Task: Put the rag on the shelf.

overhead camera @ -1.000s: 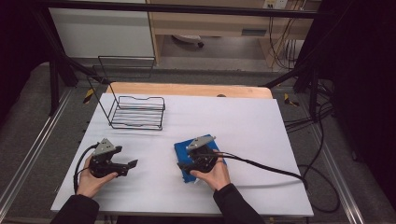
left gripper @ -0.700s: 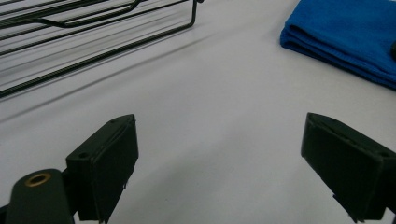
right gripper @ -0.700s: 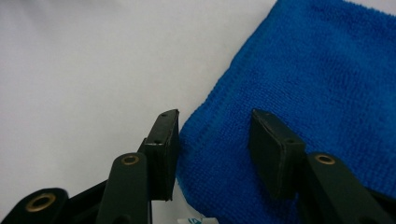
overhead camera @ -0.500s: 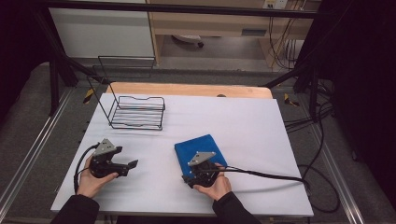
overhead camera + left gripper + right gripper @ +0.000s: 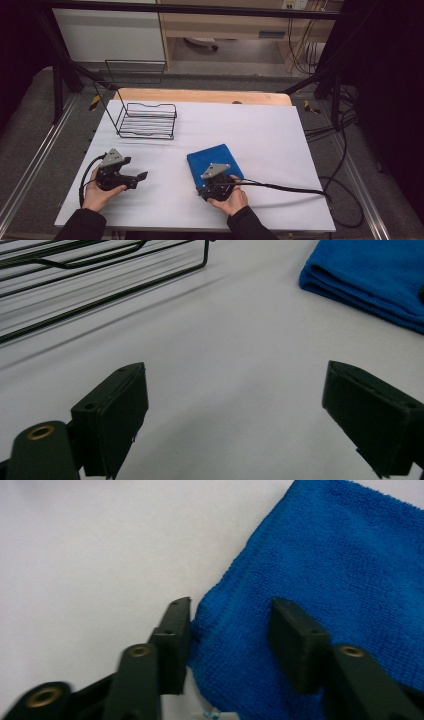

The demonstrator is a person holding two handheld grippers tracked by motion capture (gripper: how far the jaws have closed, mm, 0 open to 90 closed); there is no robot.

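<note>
- The right gripper [image 5: 230,630] stands part open, its two jaws straddling the near corner of the folded blue towel [image 5: 320,580]; the left jaw sits at the towel's edge, the other over the cloth, and nothing is clamped yet.
- A second ago this gripper lay on top of the towel, farther from the person; it has since drawn back toward the near edge of the table, so the towel's far part now lies bare in the high view.
- I judge that the pull-back lines the jaws up on the corner, and that a pinch there is the step in hand.
- The towel [image 5: 212,159] lies flat on the white table [image 5: 280,145], right of the middle and near the person, well apart from the wire basket [image 5: 146,120] at the far left.
- The left gripper [image 5: 235,410] is wide open and empty over bare table at the near left; it has not moved in the last second.
- From the left gripper view, the towel's folded edge shows at the far right and the basket's wires at the far left.
</note>
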